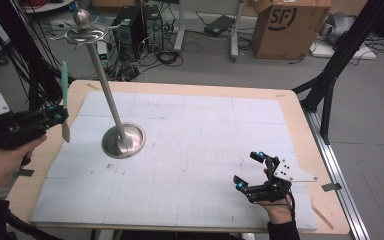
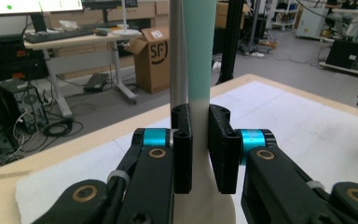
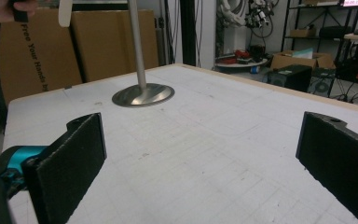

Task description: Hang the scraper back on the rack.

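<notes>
Above the left edge of the table, we hold the left gripper with its jaws pinching a slim utensil, mint green in its upper part and cream below, which stands nearly upright. From the left gripper view the jaws press on the cream part of the utensil, just under the colour change, and the steel pole of the stand rises close behind it. The stand sits on the grey mat towards the left side of the table, its domed base flat on the mat and its pole leaning up to a ring of hooks under a ball top. Near the front right corner, our right gripper rests low with its jaws spread wide and nothing between them; in the right gripper view only bare mat lies between them, with the stand's base beyond.

We judge that the step in hand is hanging the utensil on a hook. To do it well, we should lift the green end level with the hooks, keep the handle vertical so it does not swing, and bring it to the nearest hook slowly. Whether the top end has a hole or loop we cannot tell. The stand looks top-heavy, so a sideways knock could tip it; the free right gripper could steady the base.
</notes>
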Action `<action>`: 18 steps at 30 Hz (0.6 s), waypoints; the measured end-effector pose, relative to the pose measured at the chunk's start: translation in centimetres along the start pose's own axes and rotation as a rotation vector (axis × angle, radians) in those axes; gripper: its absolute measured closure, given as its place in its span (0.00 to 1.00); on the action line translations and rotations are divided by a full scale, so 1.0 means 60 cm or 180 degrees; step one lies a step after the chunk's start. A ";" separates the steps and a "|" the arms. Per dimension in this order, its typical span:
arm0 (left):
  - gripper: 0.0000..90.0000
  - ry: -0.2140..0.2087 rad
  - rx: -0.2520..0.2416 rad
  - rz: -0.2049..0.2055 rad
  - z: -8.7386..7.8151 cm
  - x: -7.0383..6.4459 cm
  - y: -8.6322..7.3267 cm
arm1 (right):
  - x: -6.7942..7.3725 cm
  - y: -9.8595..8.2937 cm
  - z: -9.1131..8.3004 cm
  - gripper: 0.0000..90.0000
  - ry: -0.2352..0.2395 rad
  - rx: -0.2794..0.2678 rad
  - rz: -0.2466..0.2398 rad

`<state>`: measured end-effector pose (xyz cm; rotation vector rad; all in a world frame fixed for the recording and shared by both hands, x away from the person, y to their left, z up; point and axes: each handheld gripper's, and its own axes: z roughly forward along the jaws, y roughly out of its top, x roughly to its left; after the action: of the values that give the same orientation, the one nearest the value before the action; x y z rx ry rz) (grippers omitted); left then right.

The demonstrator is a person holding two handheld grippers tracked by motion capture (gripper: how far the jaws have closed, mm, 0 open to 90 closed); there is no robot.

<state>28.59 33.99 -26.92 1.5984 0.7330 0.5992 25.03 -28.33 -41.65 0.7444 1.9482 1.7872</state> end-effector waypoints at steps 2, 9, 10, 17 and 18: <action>0.89 0.0025 -0.0036 0.0014 -0.003 0.005 0.007 | 0.000 0.000 0.000 0.00 0.0003 -0.0005 -0.0007; 0.89 0.0056 -0.0100 -0.0014 -0.005 0.024 0.022 | 0.001 0.000 -0.001 0.00 0.0000 0.0006 0.0000; 0.89 0.0071 -0.0123 -0.0003 -0.005 0.026 0.023 | 0.001 0.000 -0.001 0.00 0.0000 0.0006 0.0000; 0.89 0.0108 -0.0124 0.0015 -0.004 0.036 0.036 | 0.000 -0.001 -0.003 0.00 -0.0010 0.0006 -0.0005; 0.89 0.0104 -0.0136 0.0016 -0.004 0.037 0.039 | 0.000 -0.001 -0.003 0.00 -0.0009 0.0007 0.0002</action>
<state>30.19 35.59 -24.63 1.5546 0.7360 0.6419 24.90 -28.51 -41.72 0.7479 1.9485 1.7837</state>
